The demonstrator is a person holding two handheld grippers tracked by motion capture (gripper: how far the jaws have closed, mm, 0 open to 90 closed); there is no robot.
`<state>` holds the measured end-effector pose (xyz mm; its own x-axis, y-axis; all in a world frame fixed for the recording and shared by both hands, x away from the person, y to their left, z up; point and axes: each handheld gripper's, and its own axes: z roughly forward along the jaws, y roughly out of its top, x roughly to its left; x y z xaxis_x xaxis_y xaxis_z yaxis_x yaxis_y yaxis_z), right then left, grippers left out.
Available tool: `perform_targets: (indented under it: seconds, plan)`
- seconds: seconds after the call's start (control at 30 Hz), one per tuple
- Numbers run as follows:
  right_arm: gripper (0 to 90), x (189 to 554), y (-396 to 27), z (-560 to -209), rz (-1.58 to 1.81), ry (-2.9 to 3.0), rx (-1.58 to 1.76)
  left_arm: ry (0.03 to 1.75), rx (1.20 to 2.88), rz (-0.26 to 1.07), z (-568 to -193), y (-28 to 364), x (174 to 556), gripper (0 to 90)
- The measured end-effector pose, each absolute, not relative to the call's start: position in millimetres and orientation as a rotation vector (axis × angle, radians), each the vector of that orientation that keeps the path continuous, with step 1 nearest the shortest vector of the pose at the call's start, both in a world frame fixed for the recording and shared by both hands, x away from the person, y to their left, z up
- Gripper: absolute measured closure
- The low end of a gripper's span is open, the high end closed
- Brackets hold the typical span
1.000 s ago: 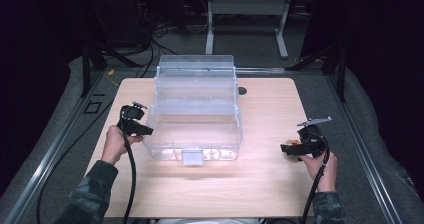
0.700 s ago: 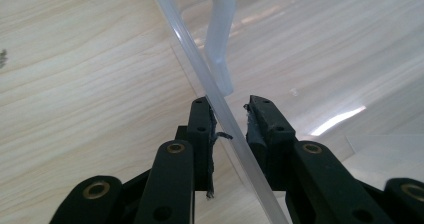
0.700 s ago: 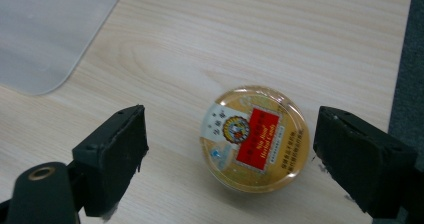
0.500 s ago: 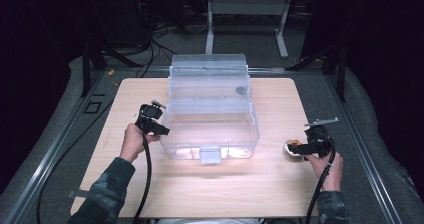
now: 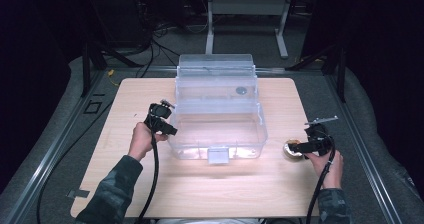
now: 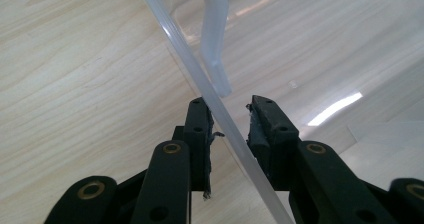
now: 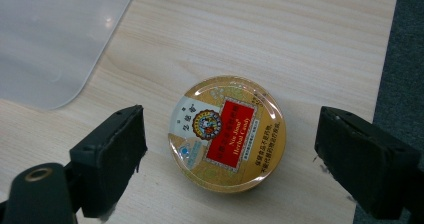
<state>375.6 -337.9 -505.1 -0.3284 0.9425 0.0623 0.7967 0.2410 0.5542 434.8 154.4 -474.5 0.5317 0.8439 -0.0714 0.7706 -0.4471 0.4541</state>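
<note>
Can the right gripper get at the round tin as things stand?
Probably yes. The right gripper hangs over the tin with its jaws wide apart on either side, and the bare table around it leaves the way free; the clear box sits well aside.

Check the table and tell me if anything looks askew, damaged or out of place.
Nothing spilled. The clear plastic box sits slightly skewed to the table edges. The left claw straddles the box's wall, and its jaws have just been opening. The left pad looks frayed at its edge. The round candy tin lies flat between the open right claw jaws.
</note>
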Motion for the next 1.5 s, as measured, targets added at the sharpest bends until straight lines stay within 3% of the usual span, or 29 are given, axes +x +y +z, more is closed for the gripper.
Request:
perform_targets:
  seconds: [0.73,0.83,0.87,0.9,0.93,1.03,1.17,1.5]
  plan:
    - [5.7,394.1,-332.1,-523.4,0.588,2.301,1.654,1.241,2.361,0.164,-476.4,139.6,436.4,65.5]
    - [4.4,397.0,-329.4,-526.4,0.58,2.312,1.66,1.225,2.342,0.165,-472.8,143.5,434.5,47.1]
    - [4.4,397.0,-329.4,-526.4,0.58,2.312,1.66,1.218,2.345,0.179,-470.4,145.2,433.3,47.1]
    - [4.5,397.9,-328.4,-527.4,0.569,2.31,1.667,1.213,2.336,0.187,-467.9,147.0,431.8,39.2]
    - [4.5,397.9,-328.4,-527.4,0.569,2.31,1.667,1.198,2.336,0.178,-465.0,149.2,430.2,39.2]
    - [5.6,398.4,-328.4,-527.5,0.555,2.315,1.673,1.159,2.311,0.174,-452.2,159.3,423.3,25.6]
    - [11.0,398.8,-328.2,-528.8,0.561,2.331,1.663,1.147,2.29,0.147,-445.6,169.3,420.5,20.8]
    - [13.3,400.2,-326.9,-530.7,0.547,2.348,1.661,1.124,2.295,0.2,-434.3,190.0,405.6,14.3]
